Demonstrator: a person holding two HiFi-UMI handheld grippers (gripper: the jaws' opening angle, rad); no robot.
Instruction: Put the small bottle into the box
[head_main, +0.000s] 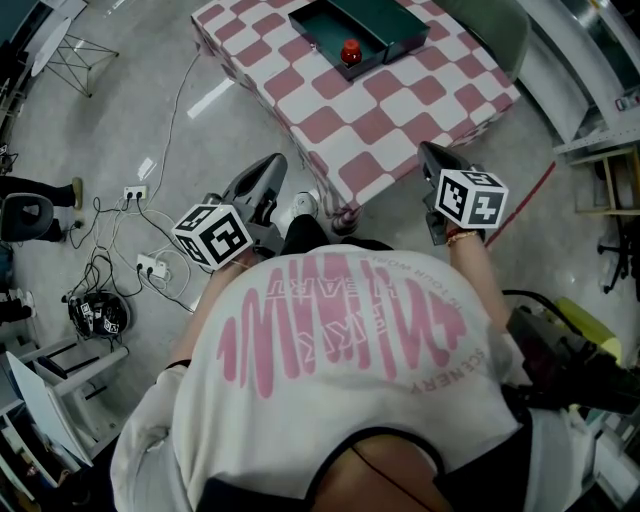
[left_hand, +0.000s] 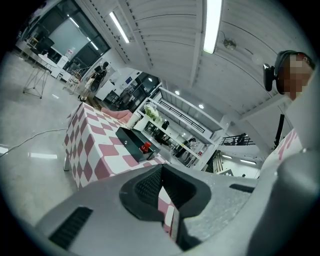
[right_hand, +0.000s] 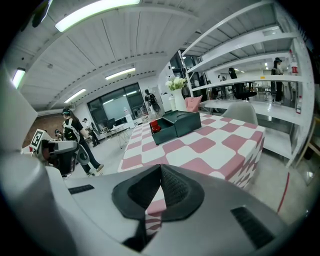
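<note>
- Red small bottle (head_main: 350, 52) stands upright inside the dark box (head_main: 318, 42), at 12 o'clock on the checked table (head_main: 400, 120)
- Left gripper (left_hand: 161, 167) and right gripper (right_hand: 160, 165) both clenched on nothing, well short of the table
- Risk: a clenched-jaw reach into the box could topple the bottle, which looks already placed

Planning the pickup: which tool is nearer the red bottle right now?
Right, but only slightly. The right tool hangs at the table's near-right edge, the bottle ahead and to its left; the left tool is over the floor off the table's left edge.
</note>
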